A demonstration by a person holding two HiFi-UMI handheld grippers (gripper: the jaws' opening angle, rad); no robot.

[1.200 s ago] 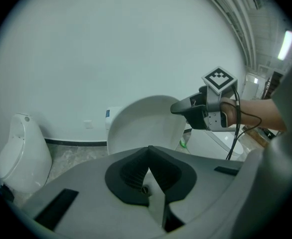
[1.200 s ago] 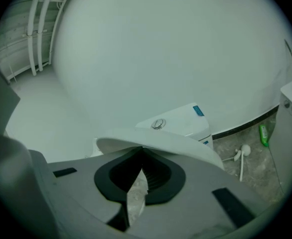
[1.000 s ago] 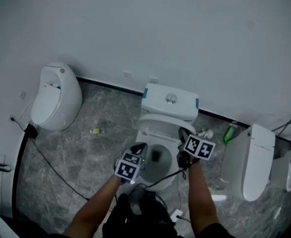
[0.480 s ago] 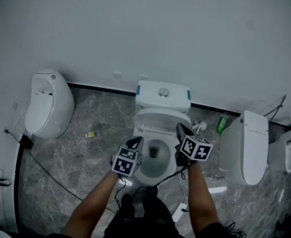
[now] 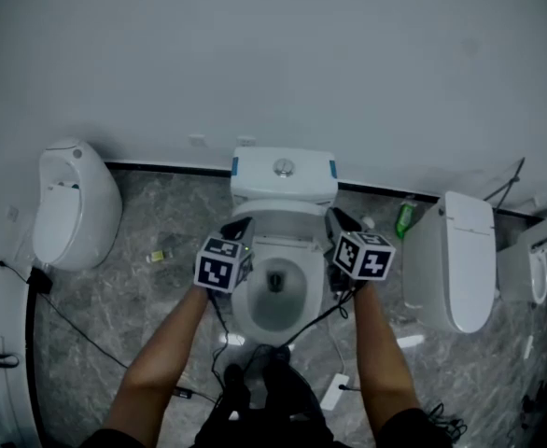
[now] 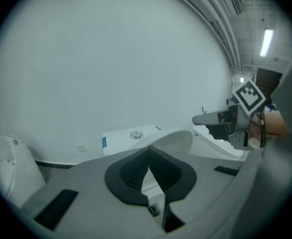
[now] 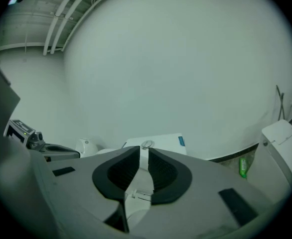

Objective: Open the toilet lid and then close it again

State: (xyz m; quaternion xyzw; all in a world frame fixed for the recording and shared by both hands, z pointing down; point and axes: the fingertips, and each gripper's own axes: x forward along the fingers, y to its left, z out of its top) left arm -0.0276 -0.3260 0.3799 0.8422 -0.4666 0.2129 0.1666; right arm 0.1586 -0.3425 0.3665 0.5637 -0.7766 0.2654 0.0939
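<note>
The left gripper (image 6: 148, 151) and right gripper (image 7: 143, 151) had pale grey bodies with black ribbed pads (image 6: 130, 176), a small screw (image 6: 152, 209) below the left pair. The right jaws had just been opening, nothing between them. Each bore a white cube (image 5: 221, 263) with black square markers; a thin black cable (image 5: 318, 321) trailed below, and the person wore dark clothes (image 5: 264, 399).

White urinal (image 5: 68, 203) stands against the plain wall (image 5: 273, 54) at 9 o'clock, with a black cable (image 5: 77, 329) snaking over the grey marble floor (image 5: 143, 297) around 8. There's a tiny yellowish scrap (image 5: 156, 256) near the urinal. Green bottle (image 5: 404, 218) is at 2, spare white toilet (image 5: 455, 259) at 3.
</note>
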